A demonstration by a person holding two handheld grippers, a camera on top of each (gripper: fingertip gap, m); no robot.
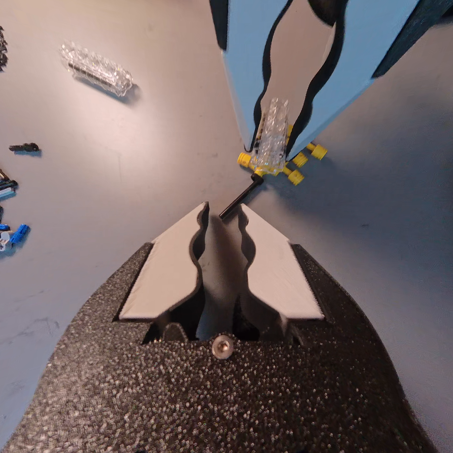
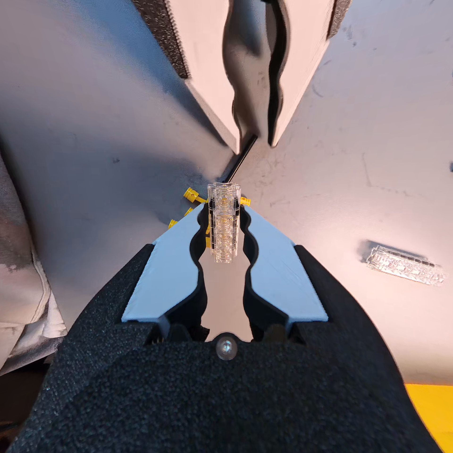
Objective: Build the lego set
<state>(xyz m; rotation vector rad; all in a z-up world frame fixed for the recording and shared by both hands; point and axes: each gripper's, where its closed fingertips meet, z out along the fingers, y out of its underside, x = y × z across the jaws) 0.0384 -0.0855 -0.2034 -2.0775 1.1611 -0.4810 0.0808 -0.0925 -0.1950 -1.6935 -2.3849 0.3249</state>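
Note:
A clear block with yellow pistons (image 1: 296, 176) rests on the grey table (image 1: 147, 159). My right gripper (image 1: 269, 154), with light blue fingers, comes from the far side and is shut on the clear block (image 1: 272, 127). In the right wrist view the gripper (image 2: 223, 207) holds the block (image 2: 223, 220) upright between its tips, pistons (image 2: 192, 195) sticking out on both sides. A thin black axle (image 1: 239, 197) runs from the block's near end into the gap of my left gripper (image 1: 225, 204). Its grey fingers are slightly apart, with the axle (image 2: 241, 158) close to one fingertip.
A second clear block (image 1: 95, 67) lies loose on the table, also in the right wrist view (image 2: 404, 268). A black piece (image 1: 24, 147), blue pieces (image 1: 18, 232) and small black parts (image 1: 2, 49) lie at the left edge. A yellow surface (image 2: 431, 416) borders the table. Across from one pair of fingers to the other is roughly 5 cm. From either gripper's tips it is about 20 cm to the black piece (image 1: 24, 147).

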